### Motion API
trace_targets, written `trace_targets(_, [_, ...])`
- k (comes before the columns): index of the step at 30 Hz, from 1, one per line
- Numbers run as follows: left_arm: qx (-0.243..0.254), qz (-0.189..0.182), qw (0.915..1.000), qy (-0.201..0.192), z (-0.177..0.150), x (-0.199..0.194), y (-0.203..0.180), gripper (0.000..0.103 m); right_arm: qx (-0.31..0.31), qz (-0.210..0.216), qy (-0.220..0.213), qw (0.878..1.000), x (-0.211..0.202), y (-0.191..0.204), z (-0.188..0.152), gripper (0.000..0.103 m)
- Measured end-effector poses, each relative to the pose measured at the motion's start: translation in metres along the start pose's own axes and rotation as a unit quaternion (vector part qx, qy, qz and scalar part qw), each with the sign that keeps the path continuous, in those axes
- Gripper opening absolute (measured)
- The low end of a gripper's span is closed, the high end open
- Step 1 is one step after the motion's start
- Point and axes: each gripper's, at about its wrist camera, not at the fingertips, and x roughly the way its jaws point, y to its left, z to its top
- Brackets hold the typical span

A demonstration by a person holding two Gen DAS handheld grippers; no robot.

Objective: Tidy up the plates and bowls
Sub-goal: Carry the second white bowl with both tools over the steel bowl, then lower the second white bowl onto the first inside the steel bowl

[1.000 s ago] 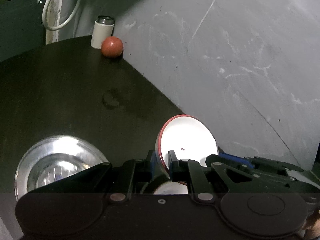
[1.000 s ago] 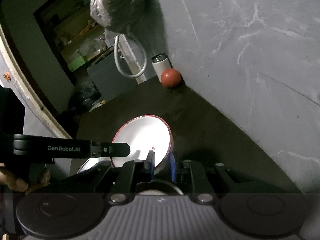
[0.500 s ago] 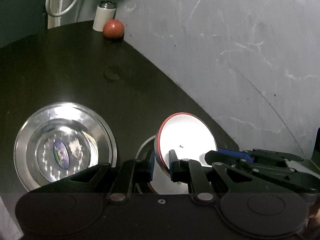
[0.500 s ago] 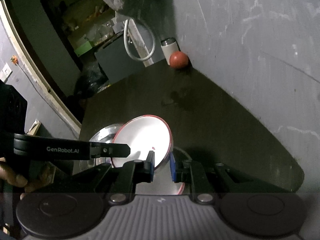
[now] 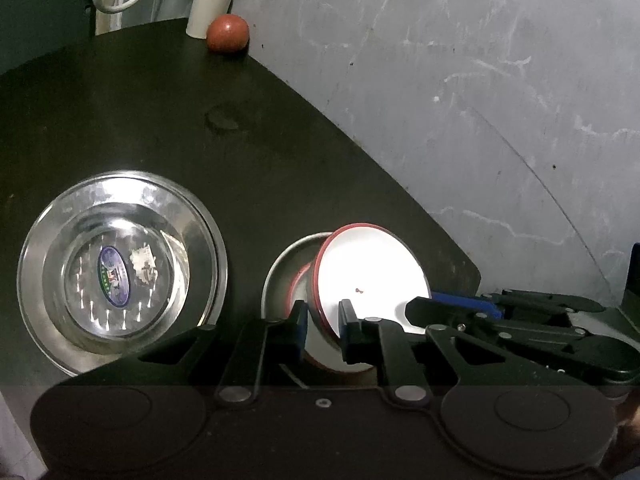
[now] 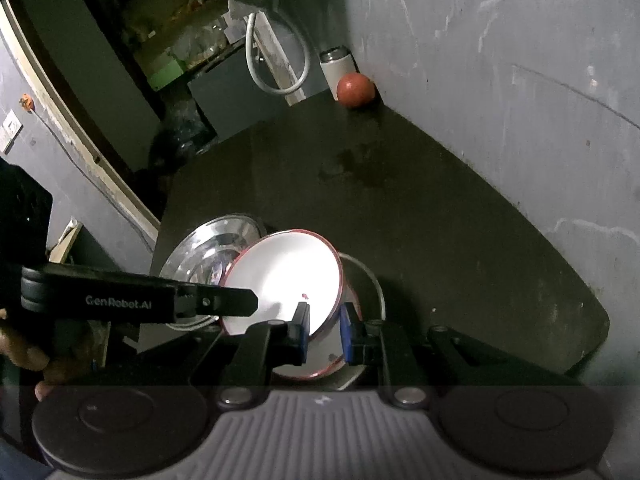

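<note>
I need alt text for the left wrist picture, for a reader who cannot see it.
The left gripper and right gripper pinch opposite edges of a tilted white bowl with a red rim, over another bowl on a dark table. Steel bowls sit beside it.

Dark table (image 5: 280, 168): steel bowl (image 5: 120, 268), red ball (image 5: 227, 33), white can (image 5: 210, 10).

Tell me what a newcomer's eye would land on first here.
The bright white red-rimmed bowl, tilted and pinched at its rim by both grippers, over a steel plate near the dark table's edge. Left of it sits a shiny steel bowl; a red ball rests in the far corner.
</note>
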Motion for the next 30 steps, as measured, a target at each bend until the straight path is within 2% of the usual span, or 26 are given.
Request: trace_targets(30, [-0.011,0.011,0.9994,0.030,-0.002,0.012,0.003,0.018,0.002,-0.006,0.038,0.999,0.017,-0.006,0.001,0.018])
